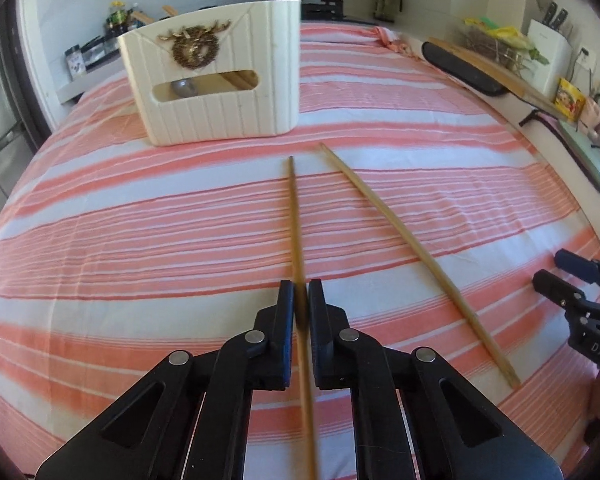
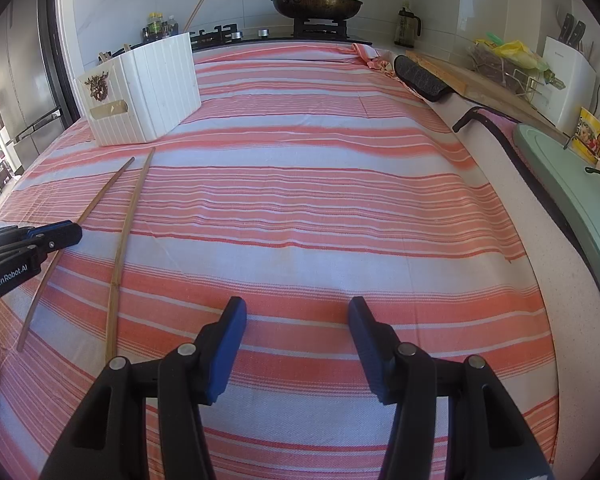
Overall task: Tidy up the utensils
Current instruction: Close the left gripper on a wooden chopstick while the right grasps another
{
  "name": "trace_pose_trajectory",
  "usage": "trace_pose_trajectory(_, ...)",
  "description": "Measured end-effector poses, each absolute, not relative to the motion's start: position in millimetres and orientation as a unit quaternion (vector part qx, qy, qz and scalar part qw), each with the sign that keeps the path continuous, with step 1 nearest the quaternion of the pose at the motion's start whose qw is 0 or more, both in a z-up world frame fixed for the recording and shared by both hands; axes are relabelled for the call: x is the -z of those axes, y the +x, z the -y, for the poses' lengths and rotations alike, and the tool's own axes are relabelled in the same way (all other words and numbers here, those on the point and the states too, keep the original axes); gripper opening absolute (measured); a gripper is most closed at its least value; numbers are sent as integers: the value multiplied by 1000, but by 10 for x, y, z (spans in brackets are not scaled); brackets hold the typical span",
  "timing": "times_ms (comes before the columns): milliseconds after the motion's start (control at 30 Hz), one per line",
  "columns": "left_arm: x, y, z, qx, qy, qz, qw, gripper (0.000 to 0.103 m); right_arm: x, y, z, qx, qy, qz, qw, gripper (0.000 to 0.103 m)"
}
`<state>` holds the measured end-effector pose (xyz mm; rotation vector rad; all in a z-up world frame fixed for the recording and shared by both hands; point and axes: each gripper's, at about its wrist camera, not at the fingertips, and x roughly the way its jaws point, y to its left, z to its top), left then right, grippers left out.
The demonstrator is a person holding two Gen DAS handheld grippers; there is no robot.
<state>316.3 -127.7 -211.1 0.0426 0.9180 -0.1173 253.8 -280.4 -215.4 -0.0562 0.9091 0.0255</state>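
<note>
Your left gripper [image 1: 301,300] is clamped on one chopstick [image 1: 294,216], its tip aimed toward the white basket [image 1: 220,80] on the striped cloth [image 1: 140,220]. The second chopstick [image 1: 400,240] lies just beside it — flat. Your right gripper [image 2: 297,312] hangs over bare cloth, fingers wide apart.

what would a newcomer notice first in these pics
The left claw, low in the left wrist view, is shut on a long chopstick pointing at the white basket farther back. A second chopstick lies to its right on the pink striped cloth. The right claw is open.
</note>
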Motion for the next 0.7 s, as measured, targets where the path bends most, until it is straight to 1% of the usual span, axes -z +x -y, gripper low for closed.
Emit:
trace_pose_trajectory(333, 2145, 3084, 383, 6, -21, -452, 892, 5, 2154, 2537, 2800, -12, -28, -439, 898, 54)
trace_pose_trajectory(467, 2134, 3055, 146, 3, -37, -459, 888, 6, 2121, 2532, 2816, -10, -17, -447, 894, 54)
trace_pose_trajectory(533, 2127, 3039, 84, 9, -39, -462, 886, 6, 2013, 2511, 2786, -21, -7, -450, 893, 54)
trace_pose_trajectory(600, 2124, 3042, 39, 21, -47, -467, 883, 19, 1842, 2489, 2711, -41, -1, -443, 896, 54)
trace_pose_trajectory(667, 2101, 3050, 2, 34, -57, -470, 880, 55, 1698, 2515, 2609, -68, 6, -450, 891, 54)
trace_pose_trajectory(700, 2082, 3058, -16, 39, -59, -470, 880, 62, 1649, 2541, 2545, -83, 7, -455, 887, 54)
